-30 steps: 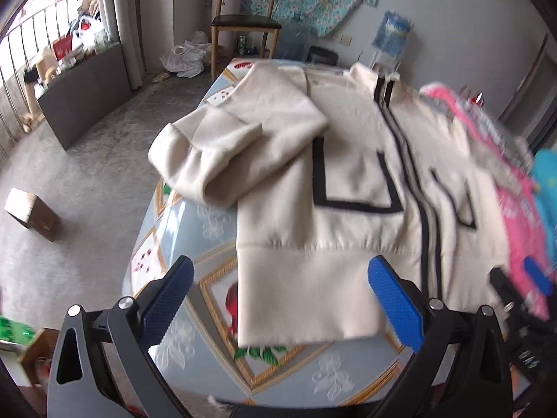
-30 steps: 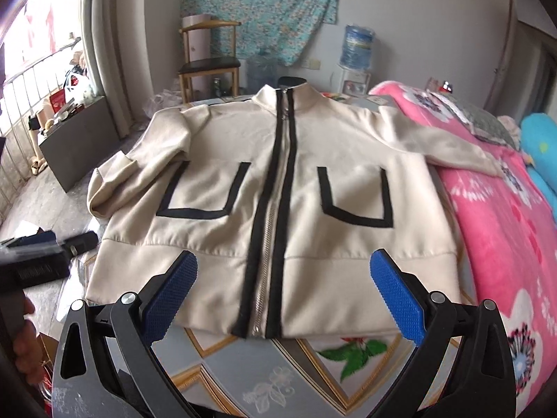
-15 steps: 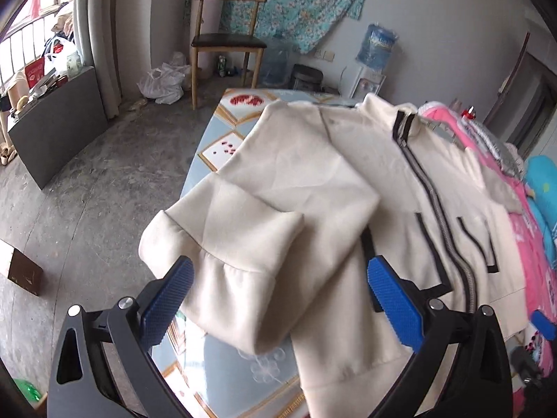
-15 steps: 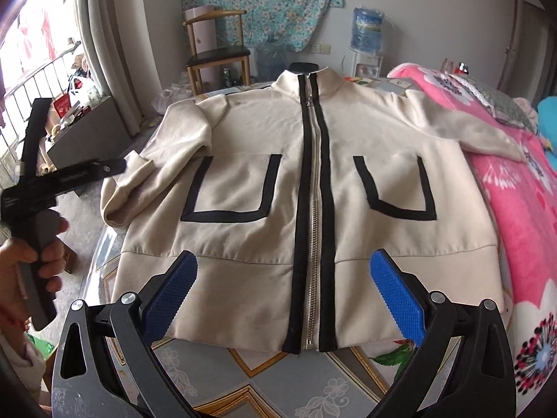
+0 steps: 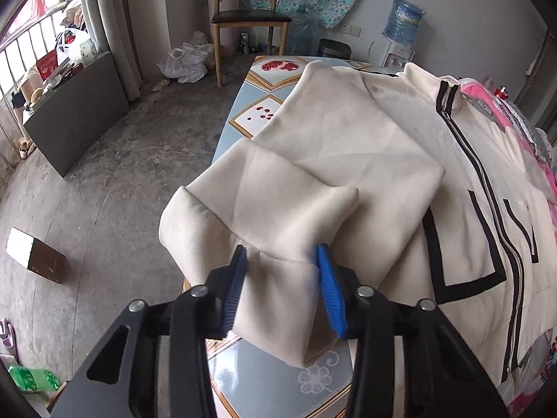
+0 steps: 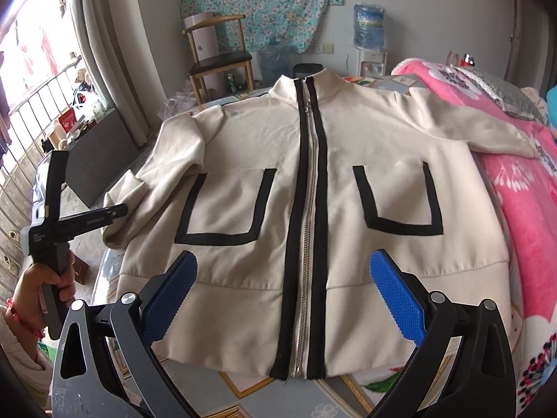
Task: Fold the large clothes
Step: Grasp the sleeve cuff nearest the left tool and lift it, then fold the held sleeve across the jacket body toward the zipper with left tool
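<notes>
Lying zipped and front-up across the patterned table [image 6: 243, 397], the cream jacket [image 6: 313, 209] fills the middle of the right wrist view, its collar toward the top of the frame. At lower left of that view a hand [image 6: 38, 292] grips the left gripper's handle. In the left wrist view, the left gripper [image 5: 282, 292] sits at bottom centre; its jaws have just been closing, and its blue pads [image 5: 327, 292] now press on the bunched cuff of the jacket's sleeve [image 5: 275, 216]. Further right, the right gripper [image 6: 283, 299] hangs over the jacket's hem with its fingers spread wide, holding nothing. A pink blanket [image 6: 515, 216] runs down the right edge.
</notes>
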`<state>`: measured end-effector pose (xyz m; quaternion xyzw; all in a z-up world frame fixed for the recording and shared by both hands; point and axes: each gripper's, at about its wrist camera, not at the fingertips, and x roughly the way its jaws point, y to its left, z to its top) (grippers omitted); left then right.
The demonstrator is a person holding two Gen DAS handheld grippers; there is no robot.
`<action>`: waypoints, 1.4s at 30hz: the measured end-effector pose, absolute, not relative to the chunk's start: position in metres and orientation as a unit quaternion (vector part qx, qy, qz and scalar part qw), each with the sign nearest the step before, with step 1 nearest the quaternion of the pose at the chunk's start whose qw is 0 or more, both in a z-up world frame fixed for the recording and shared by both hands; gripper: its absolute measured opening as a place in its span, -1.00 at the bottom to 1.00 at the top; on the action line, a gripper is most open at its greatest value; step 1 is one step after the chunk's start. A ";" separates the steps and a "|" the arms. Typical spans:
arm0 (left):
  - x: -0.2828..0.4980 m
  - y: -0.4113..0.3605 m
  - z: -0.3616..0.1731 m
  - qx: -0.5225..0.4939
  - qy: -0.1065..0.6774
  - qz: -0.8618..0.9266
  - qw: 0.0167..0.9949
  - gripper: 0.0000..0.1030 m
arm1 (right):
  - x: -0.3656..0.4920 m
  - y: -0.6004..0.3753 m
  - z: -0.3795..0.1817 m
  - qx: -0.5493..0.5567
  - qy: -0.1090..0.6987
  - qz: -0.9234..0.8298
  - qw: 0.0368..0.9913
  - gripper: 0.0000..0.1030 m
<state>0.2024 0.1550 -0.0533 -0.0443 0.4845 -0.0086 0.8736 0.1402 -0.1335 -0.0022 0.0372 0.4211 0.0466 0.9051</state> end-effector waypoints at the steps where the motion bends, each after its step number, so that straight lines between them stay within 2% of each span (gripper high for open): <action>1: 0.201 0.155 -0.051 -0.044 0.483 -0.010 0.874 -0.53 | 0.142 -0.136 -0.003 0.037 0.422 0.048 0.905 0.87; 2: 0.200 0.155 -0.047 -0.046 0.482 -0.009 0.875 -0.71 | 0.144 -0.138 -0.003 0.036 0.422 0.050 0.905 0.86; 3: 0.198 0.155 -0.041 -0.050 0.477 -0.004 0.877 -0.76 | 0.146 -0.141 -0.003 0.035 0.421 0.052 0.905 0.86; 6: 0.199 0.159 -0.014 -0.063 0.454 0.002 0.889 -0.80 | 0.147 -0.150 -0.007 0.035 0.421 0.052 0.905 0.84; 10: 0.210 0.152 0.054 -0.093 0.399 -0.028 0.912 -0.81 | 0.149 -0.168 -0.013 0.055 0.426 0.044 0.902 0.84; 13: 0.221 0.116 0.111 -0.094 0.345 -0.094 0.929 -0.81 | 0.152 -0.182 -0.017 0.075 0.433 0.033 0.898 0.84; 16: 0.236 0.066 0.138 -0.108 0.334 -0.185 0.918 -0.81 | 0.156 -0.196 -0.021 0.096 0.439 0.017 0.893 0.84; 19: 0.250 0.013 0.125 -0.106 0.353 -0.254 0.894 -0.75 | 0.159 -0.207 -0.024 0.092 0.445 -0.004 0.891 0.84; 20: 0.252 -0.002 0.115 -0.095 0.364 -0.262 0.889 -0.63 | 0.161 -0.210 -0.025 0.086 0.449 -0.009 0.889 0.84; 21: 0.255 -0.014 0.105 -0.086 0.376 -0.262 0.885 -0.40 | 0.163 -0.213 -0.026 0.077 0.453 -0.015 0.888 0.84; 24: 0.252 -0.025 0.079 -0.078 0.404 -0.243 0.878 0.11 | 0.169 -0.225 -0.029 0.060 0.463 -0.019 0.884 0.84; 29: 0.231 0.017 0.068 -0.094 0.397 -0.196 0.892 0.44 | 0.188 -0.252 -0.027 0.087 0.475 -0.001 0.875 0.84; 34: 0.216 0.060 0.039 -0.048 0.425 -0.086 0.900 0.48 | 0.226 -0.263 -0.013 0.161 0.481 0.073 0.859 0.80; 38: 0.217 0.066 -0.010 0.015 0.475 -0.020 0.880 0.48 | 0.270 -0.249 -0.015 0.216 0.505 0.159 0.820 0.75; 42: 0.220 0.057 -0.047 0.055 0.502 0.001 0.863 0.48 | 0.313 -0.228 -0.042 0.223 0.558 0.173 0.780 0.50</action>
